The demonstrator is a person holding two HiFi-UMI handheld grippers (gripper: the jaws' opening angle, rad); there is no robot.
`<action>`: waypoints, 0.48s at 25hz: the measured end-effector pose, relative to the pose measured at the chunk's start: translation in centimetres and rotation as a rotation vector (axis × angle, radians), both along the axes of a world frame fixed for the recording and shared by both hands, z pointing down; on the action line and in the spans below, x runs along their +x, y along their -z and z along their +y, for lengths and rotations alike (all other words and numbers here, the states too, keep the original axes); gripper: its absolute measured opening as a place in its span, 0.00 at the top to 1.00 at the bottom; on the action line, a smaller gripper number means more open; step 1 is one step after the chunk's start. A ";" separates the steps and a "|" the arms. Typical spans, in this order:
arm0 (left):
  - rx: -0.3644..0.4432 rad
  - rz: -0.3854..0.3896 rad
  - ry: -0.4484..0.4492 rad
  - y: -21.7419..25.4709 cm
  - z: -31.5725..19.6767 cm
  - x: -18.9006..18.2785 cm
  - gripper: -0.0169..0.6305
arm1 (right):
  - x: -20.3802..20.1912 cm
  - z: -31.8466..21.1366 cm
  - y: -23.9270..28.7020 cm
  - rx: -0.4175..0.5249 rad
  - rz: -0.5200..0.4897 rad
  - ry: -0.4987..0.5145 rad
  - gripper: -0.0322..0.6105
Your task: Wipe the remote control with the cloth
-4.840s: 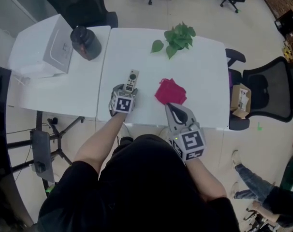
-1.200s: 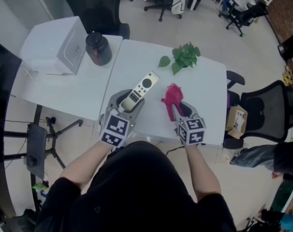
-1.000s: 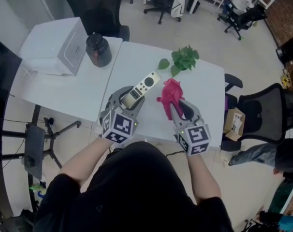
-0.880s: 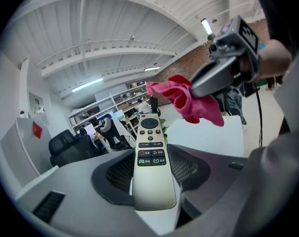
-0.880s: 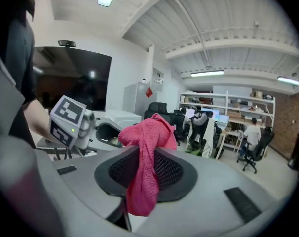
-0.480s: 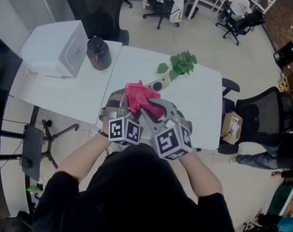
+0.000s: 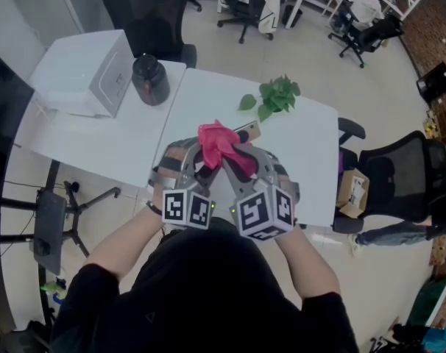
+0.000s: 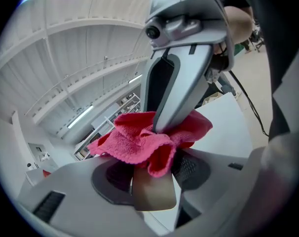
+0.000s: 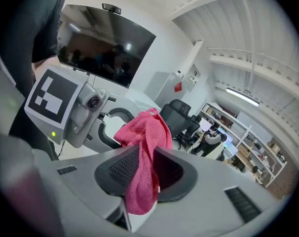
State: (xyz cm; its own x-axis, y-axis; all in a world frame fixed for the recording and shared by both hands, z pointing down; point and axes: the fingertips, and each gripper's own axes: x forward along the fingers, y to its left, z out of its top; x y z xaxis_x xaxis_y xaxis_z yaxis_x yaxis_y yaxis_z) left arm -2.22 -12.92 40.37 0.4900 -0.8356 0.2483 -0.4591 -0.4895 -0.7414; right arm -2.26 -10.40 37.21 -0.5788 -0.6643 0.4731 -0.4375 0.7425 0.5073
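wiping is beginning: right gripper point(image 9: 142, 171) is narrowly pinching the cloth point(image 9: 145, 130), wider left gripper point(image 8: 152, 174) is clamping the remote point(image 8: 152, 197). next move is needing lengthwise strokes.

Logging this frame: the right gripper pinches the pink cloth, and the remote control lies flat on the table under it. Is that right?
No. The remote control isn't lying on the table: the left gripper holds it between its jaws, as the left gripper view shows. The right gripper does pinch the pink cloth over it.
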 end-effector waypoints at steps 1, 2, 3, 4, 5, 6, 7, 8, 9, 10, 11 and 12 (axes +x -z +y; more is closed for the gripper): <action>0.001 0.003 -0.001 0.0 0.0 0.0 0.65 | 0.6 -0.3 0.1 0.008 -0.003 -0.015 0.80; 0.003 0.005 -0.003 0.1 0.1 -0.1 0.65 | 1.2 -0.6 0.2 0.017 -0.006 -0.032 0.80; 0.005 0.007 -0.003 0.1 0.1 -0.1 0.65 | 1.9 -1.0 0.2 0.025 -0.007 -0.050 0.80; 0.006 0.008 -0.004 0.1 0.2 -0.2 0.65 | 2.6 -1.3 0.3 0.034 -0.008 -0.069 0.80; 0.007 0.010 -0.005 0.2 0.3 -0.2 0.65 | 3.5 -1.7 0.4 0.040 -0.010 -0.091 0.80; 0.006 0.013 -0.007 0.2 0.4 -0.2 0.65 | 4.3 -2.1 0.5 0.044 -0.016 -0.117 0.80; 0.004 0.016 -0.009 0.2 0.4 -0.2 0.65 | 5.1 -2.5 0.7 0.044 -0.025 -0.147 0.80; 0.003 0.019 -0.011 0.2 0.5 -0.2 0.65 | 5.9 -3.0 1.0 0.044 -0.035 -0.174 0.80; 0.003 0.021 -0.012 0.2 0.5 -0.2 0.65 | 6.6 -3.4 1.1 0.048 -0.040 -0.190 0.80; 0.003 0.021 -0.012 0.2 0.5 -0.2 0.65 | 7.2 -3.7 1.2 0.055 -0.041 -0.197 0.80; 0.000 0.025 -0.012 0.2 0.5 -0.2 0.65 | 7.7 -3.9 1.2 0.062 -0.042 -0.199 0.80; -0.011 0.040 -0.012 0.1 0.5 -0.2 0.65 | 8.0 -4.0 1.5 0.068 -0.056 -0.198 0.80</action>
